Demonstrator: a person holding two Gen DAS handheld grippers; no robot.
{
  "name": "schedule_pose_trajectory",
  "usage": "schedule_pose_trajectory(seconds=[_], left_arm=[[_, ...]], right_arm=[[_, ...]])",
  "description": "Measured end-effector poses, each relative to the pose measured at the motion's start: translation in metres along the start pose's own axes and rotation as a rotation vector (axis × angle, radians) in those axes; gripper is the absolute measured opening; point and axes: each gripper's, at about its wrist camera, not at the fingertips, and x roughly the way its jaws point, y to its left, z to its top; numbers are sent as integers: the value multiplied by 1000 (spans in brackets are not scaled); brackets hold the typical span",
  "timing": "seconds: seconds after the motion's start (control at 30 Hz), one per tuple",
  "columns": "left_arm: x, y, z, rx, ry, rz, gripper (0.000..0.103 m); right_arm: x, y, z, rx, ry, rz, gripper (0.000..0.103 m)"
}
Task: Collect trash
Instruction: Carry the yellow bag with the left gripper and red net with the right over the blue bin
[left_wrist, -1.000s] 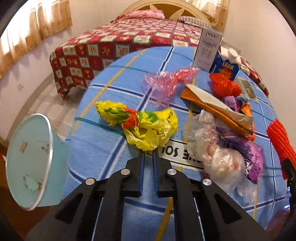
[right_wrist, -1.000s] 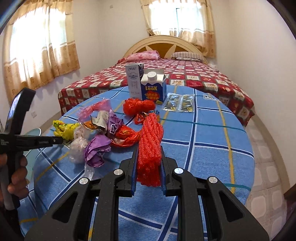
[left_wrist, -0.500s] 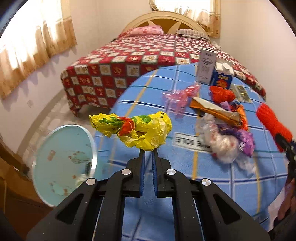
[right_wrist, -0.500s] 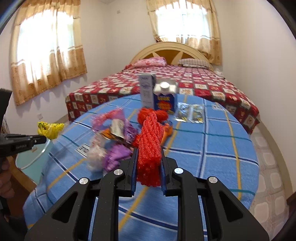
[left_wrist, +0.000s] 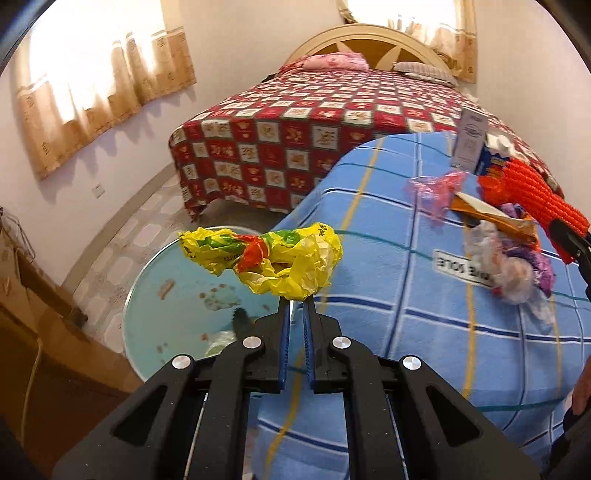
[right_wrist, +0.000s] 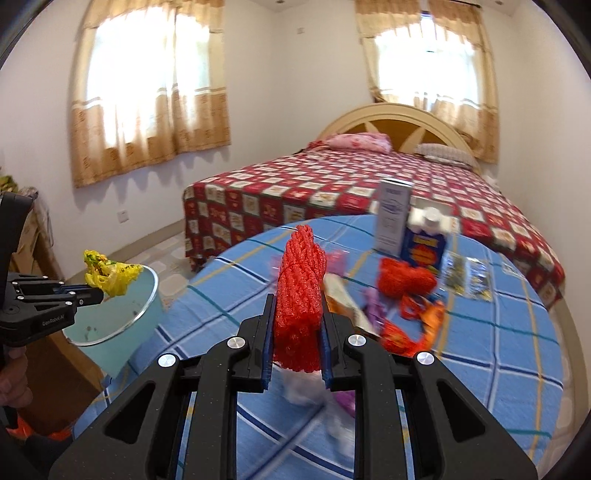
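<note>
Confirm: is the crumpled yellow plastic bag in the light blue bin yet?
Not yet. The crumpled yellow plastic bag hangs pinched in the left gripper, above the light blue bin.

Wrappers (right_wrist: 373, 310) at table (right_wrist: 480, 354) middle motion-blurred; bin (left_wrist: 177, 302) floor partly hidden behind yellow bag (left_wrist: 280, 258); blue carton (left_wrist: 493, 162) label unreadable.

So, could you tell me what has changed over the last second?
The left gripper lifted the yellow wrapper off the table and carried it over the blue bin. The right gripper stayed clamped on the red foam net. Remaining trash stayed put.
</note>
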Motion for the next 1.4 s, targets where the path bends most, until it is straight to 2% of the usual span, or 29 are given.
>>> schedule_pose_trajectory(seconds=[0.6, 1.03, 1.4], left_arm=[[1, 73, -21, -75, 31, 125, 7], [2, 106, -32, -114, 56, 162, 7], [5, 120, -34, -142, 64, 176, 7]], right_arm=[[63, 95, 18, -145, 45, 163, 20], [87, 147, 23, -220, 66, 223, 20], [95, 171, 23, -257, 78, 259, 20]])
